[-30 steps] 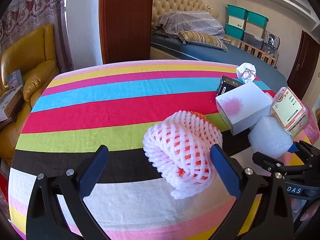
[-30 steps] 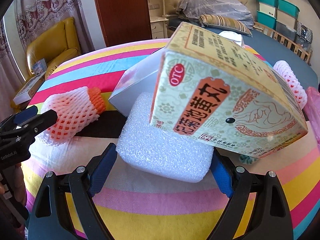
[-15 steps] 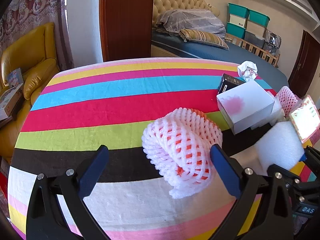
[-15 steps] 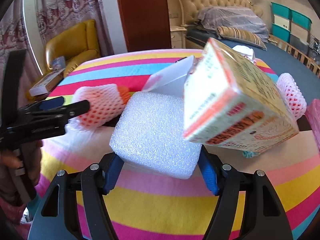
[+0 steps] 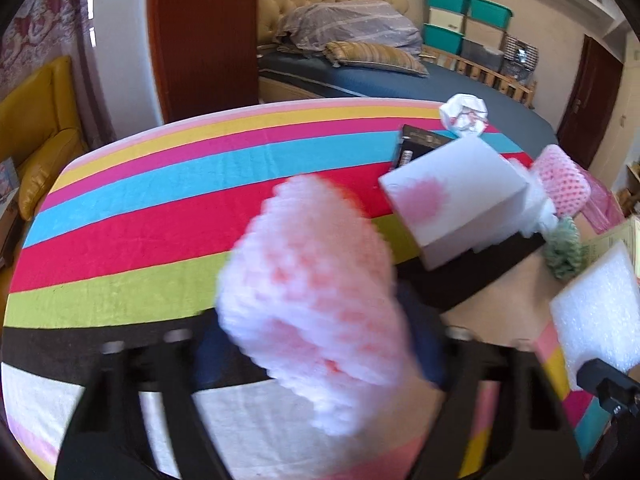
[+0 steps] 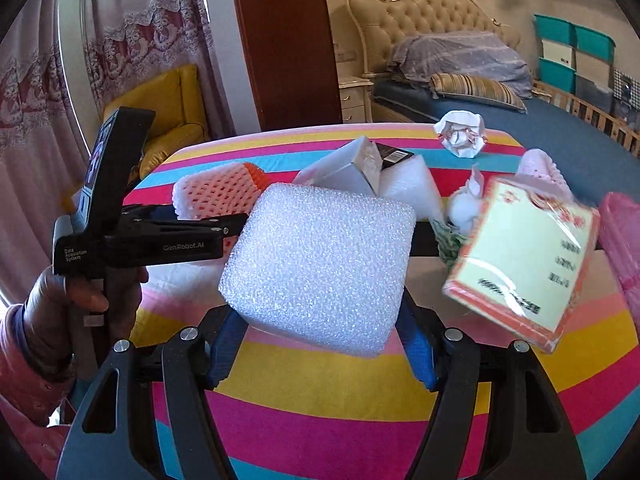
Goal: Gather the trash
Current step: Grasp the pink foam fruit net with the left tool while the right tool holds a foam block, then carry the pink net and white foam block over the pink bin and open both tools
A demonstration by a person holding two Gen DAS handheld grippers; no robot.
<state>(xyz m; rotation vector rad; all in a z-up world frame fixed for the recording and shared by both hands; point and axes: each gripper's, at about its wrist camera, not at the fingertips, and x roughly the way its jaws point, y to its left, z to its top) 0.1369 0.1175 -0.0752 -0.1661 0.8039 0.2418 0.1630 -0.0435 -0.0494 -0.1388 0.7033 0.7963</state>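
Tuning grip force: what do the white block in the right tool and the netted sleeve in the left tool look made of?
White block: likely expanded polyethylene foam, matte and pebbly with a beaded cell texture.
Netted sleeve: probably soft foam fruit netting, pinkish-white open mesh; blurred here, clearer in the right wrist view.

Quick count of what's on the desk: two foam nets, one white with orange inside and one pink. Two foam blocks. Three boxes: white, black, yellow. One paper ball, one green scrap, one pink bag. Two tongs.
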